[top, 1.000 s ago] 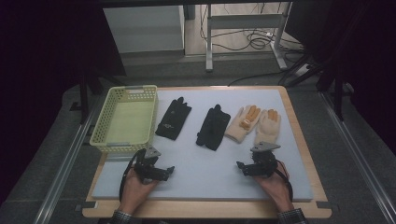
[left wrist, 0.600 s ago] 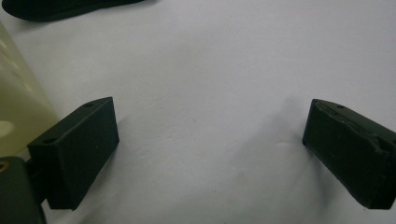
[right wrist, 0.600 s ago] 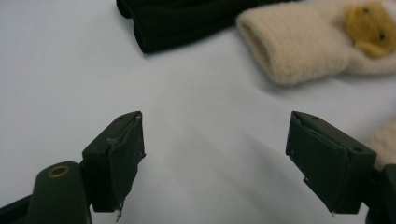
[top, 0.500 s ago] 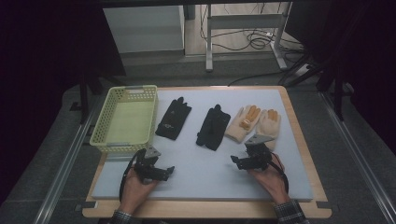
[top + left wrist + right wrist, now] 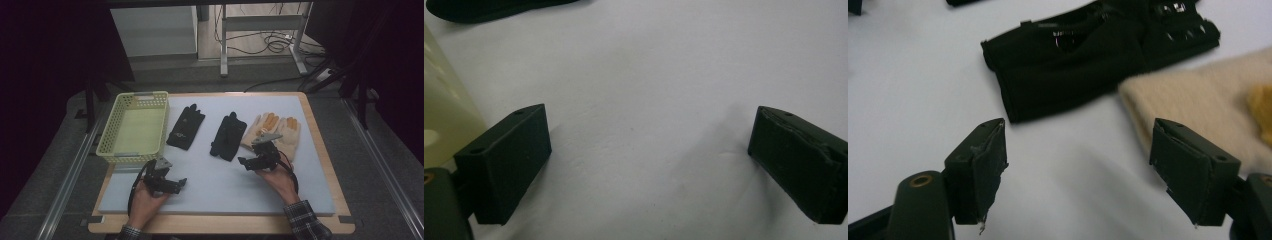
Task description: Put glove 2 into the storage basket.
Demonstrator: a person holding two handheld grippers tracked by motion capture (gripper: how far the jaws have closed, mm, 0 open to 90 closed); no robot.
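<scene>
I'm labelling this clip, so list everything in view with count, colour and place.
basket: 1, pale yellow, left end of the table, holding nothing.
black gloves: 2, flat side by side at mid-table, right of the basket.
tan gloves: 2, cream with orange patches, right of the black pair.
mat: 1, white, covering the table.
table: 1, wooden rim.
left gripper: 1, black, open, over bare mat near the basket.
right gripper: 1, black, open with jaws just closing a little, nothing between them, beside the tan gloves.

2 black gloves (image 5: 186, 127), cream-and-orange gloves (image 5: 272, 128), pale yellow basket (image 5: 111, 148), plaid sleeve (image 5: 306, 223)
</scene>
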